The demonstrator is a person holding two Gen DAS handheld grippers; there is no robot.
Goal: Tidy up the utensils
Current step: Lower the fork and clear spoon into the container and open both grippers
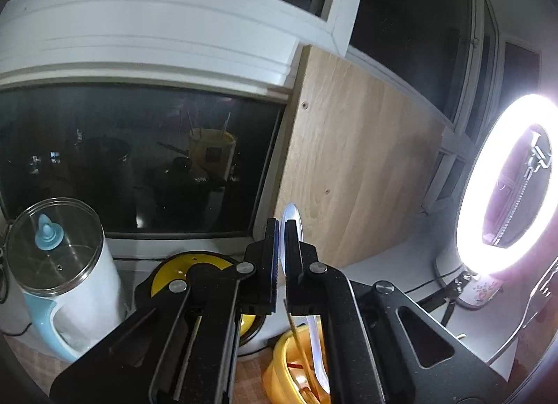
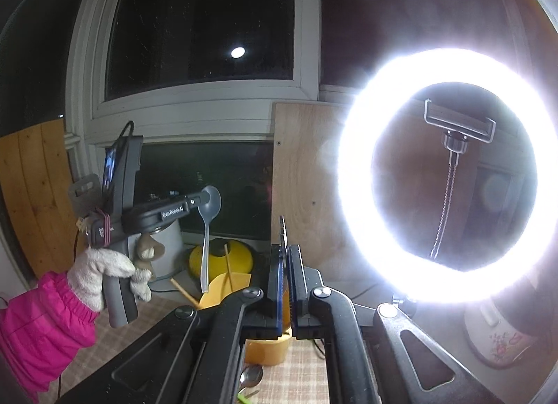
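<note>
At left of the right view, my gloved left hand (image 2: 104, 271) holds its hand-held gripper (image 2: 205, 199) level, clamped on a spoon (image 2: 206, 247) hanging above the cup (image 2: 223, 290).

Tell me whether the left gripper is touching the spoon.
Touching. The right wrist view shows the left gripper shut on the spoon near its bowl, handle hanging over the yellow holder. The left wrist view shows the spoon between its pads.
</note>
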